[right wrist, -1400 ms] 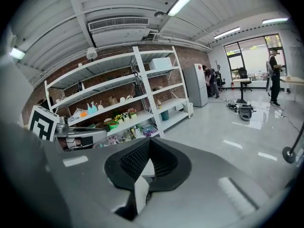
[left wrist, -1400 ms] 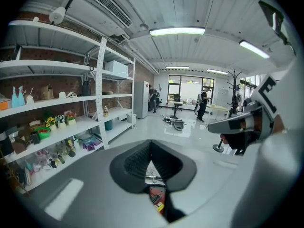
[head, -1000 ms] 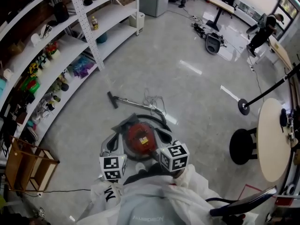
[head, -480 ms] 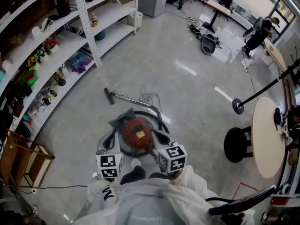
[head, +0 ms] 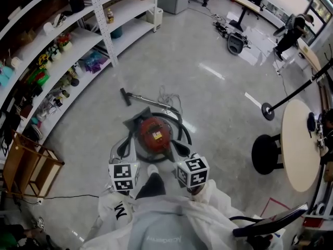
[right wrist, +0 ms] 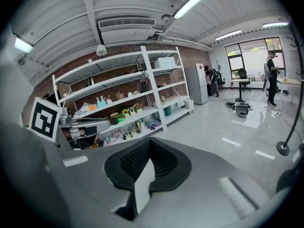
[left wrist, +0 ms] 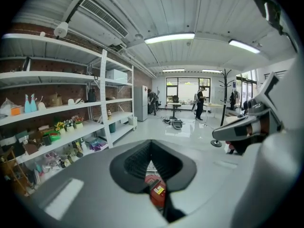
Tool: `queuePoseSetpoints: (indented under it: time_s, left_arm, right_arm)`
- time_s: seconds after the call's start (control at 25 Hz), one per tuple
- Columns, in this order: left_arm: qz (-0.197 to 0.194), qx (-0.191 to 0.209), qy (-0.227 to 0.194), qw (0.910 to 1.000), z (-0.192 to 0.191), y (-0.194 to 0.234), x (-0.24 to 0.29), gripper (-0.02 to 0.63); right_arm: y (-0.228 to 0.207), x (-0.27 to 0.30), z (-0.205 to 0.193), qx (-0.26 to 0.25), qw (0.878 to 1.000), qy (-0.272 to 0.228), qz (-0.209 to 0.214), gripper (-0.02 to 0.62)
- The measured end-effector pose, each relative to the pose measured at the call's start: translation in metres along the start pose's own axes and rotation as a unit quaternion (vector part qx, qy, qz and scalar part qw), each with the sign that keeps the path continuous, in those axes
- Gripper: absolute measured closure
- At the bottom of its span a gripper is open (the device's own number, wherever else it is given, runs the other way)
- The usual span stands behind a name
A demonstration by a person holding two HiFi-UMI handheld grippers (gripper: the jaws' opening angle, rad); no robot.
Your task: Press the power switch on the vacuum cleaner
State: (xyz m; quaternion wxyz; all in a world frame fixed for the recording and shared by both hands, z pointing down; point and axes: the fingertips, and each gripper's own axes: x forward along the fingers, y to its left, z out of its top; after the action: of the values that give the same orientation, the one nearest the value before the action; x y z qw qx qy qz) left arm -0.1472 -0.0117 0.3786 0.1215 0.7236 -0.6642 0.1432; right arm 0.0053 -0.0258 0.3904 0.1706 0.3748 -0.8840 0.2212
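Note:
A red round vacuum cleaner (head: 154,133) sits on the grey floor, with a black hose looped round it. Its wand and floor nozzle (head: 125,96) lie beyond it. My left gripper (head: 123,150) hovers at the vacuum's near left and my right gripper (head: 180,150) at its near right, both short of the red top. The left gripper (left wrist: 151,163) is shut with nothing in it, and a sliver of the red vacuum (left wrist: 156,191) shows below its jaws. The right gripper (right wrist: 145,175) is also shut and holds nothing.
White shelves (head: 62,46) full of small items run along the left. A wooden crate (head: 28,173) stands at the near left. A round table (head: 304,145), a black stool (head: 268,154) and a stand base (head: 268,111) are on the right. A person (head: 291,33) stands far off.
The head view has shifted a little. The vacuum now lies slightly farther ahead of both grippers, and a shoe shows between them. Both grippers stay shut.

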Motion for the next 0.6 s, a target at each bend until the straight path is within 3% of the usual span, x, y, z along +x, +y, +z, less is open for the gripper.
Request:
queuePoseSetpoints:
  time_s: [0.6]
  left_arm:
    - [-0.008, 0.015, -0.013, 0.9998, -0.009, -0.05, -0.055, 0.606]
  right_arm:
    - [0.014, -0.068, -0.036, 0.008, 1.0, -0.028, 0.0, 0.595]
